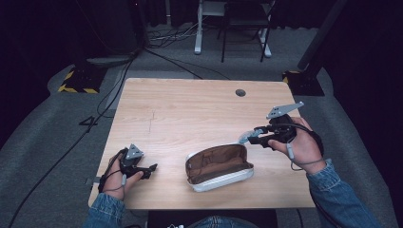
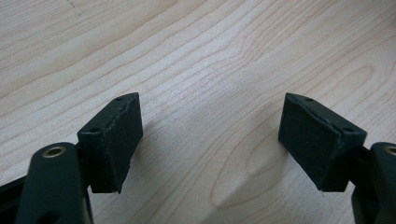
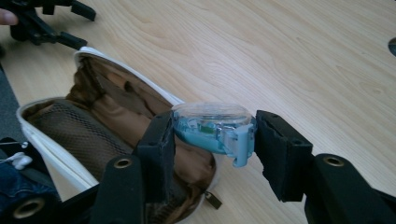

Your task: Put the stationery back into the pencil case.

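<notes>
1. An open pouch (image 1: 218,167) lies on the near part of the table (image 1: 190,109), white outside with a brown lining; the right gripper view shows a mesh pocket inside it and a zip pull at its near end. Nothing else can be made out inside.
2. The right gripper (image 3: 212,135) is clenched on a small clear and light-blue case (image 3: 212,127), held in the air just above the pouch's open mouth. In the high view the case (image 1: 244,137) hangs beyond the pouch's right end.
3. The left gripper (image 1: 149,168) rests low at the table's near left edge, well apart from the pouch, its jaws spread wide over bare wood.
4. The tabletop is pale wood grain with a round cable hole (image 1: 240,92) near its far edge.
5. Beyond lie grey carpet, trailing cables (image 1: 114,90), yellow-and-black striped stand bases (image 1: 76,80) and white desk legs (image 1: 198,33) against dark curtains.
</notes>
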